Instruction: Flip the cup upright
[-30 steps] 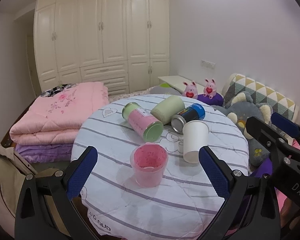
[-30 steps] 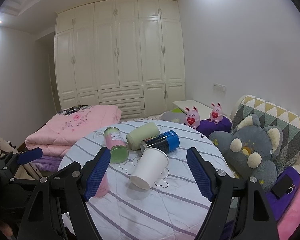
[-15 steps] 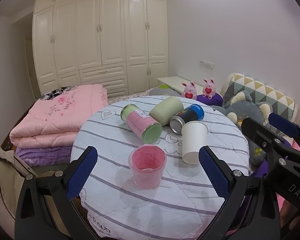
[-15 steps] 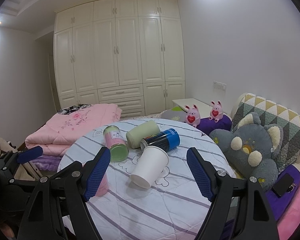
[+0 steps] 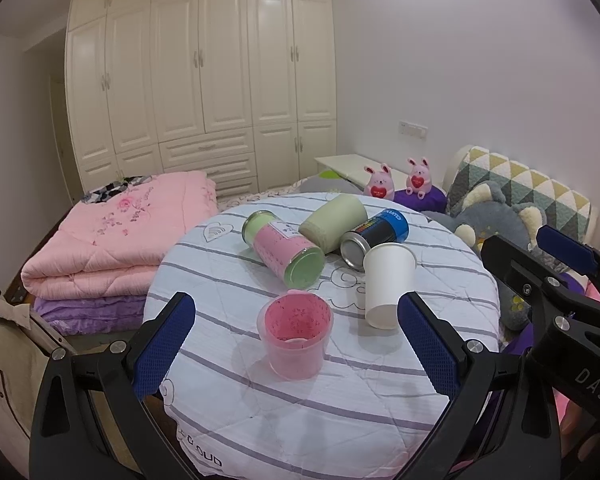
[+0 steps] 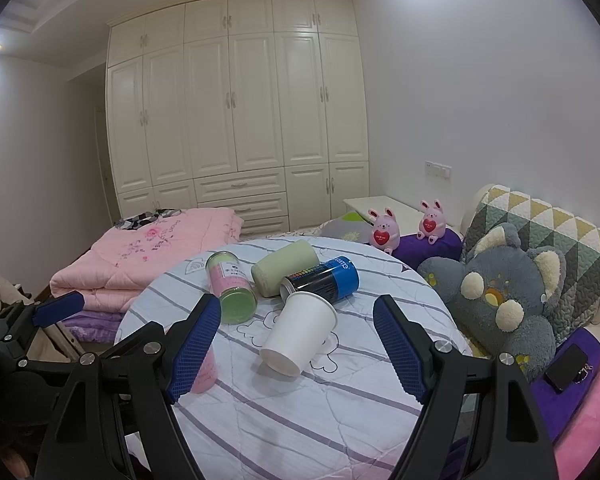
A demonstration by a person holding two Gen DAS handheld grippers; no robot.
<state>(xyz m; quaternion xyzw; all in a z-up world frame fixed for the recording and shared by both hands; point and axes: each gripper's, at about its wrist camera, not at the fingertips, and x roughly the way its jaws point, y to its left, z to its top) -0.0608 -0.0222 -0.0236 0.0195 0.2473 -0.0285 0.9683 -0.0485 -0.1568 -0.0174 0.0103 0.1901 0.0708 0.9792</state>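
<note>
A white paper cup [image 5: 387, 285] [image 6: 300, 334] lies on its side on the round striped table [image 5: 340, 396] [image 6: 340, 412], its base toward me and its mouth against a blue and black can [image 5: 374, 233] [image 6: 322, 279]. A pink translucent cup [image 5: 296, 336] stands upright near the front; in the right wrist view only its side [image 6: 204, 372] shows behind the left finger. My left gripper [image 5: 296, 350] is open and empty, just before the pink cup. My right gripper [image 6: 298, 350] is open and empty, just before the white cup.
A pink jar with green lids [image 5: 282, 250] [image 6: 232, 290] and a pale green cup [image 5: 334, 222] [image 6: 284, 266] lie on their sides at the back of the table. Folded pink quilts [image 5: 112, 240] are to the left. Plush toys [image 6: 504, 296] and a pillow are to the right.
Both views have drifted slightly, the left wrist camera tilting up a little. The cups and both open grippers are as before.
</note>
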